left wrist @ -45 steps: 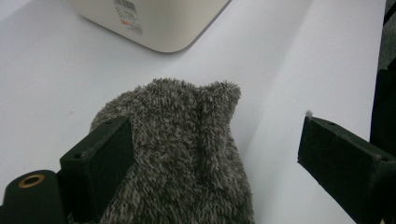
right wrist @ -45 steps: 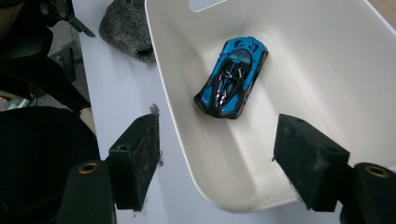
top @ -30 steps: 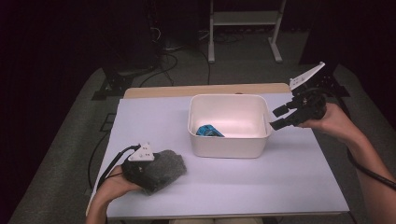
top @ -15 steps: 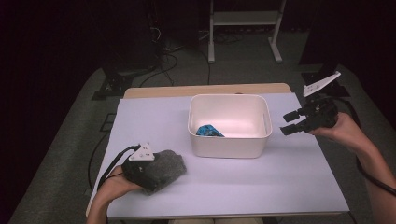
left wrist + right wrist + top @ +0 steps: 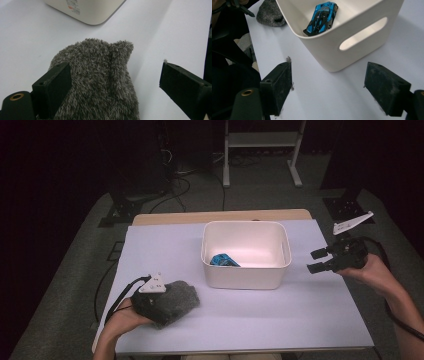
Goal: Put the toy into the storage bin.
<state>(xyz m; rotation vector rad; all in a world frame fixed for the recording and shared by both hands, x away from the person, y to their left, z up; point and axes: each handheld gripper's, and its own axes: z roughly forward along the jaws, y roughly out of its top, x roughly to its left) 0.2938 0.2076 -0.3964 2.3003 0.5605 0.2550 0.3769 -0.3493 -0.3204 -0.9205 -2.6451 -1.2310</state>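
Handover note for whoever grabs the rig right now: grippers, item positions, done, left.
Left gripper: open, jaws astride the grey fuzzy sock at the table's front left; pads not pressing it.
Right gripper: open and empty, jaws have just been opening, right of the white bin.
Blue toy car: lying in the bin.
Done: car is binned.
Left: probably close on the sock and put it in the bin too.

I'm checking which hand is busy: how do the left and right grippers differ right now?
The left gripper rests low on the table with the grey fuzzy sock between its open jaws; the right gripper hangs beside the white bin, nothing between its jaws, which have just been opening. Both are open.
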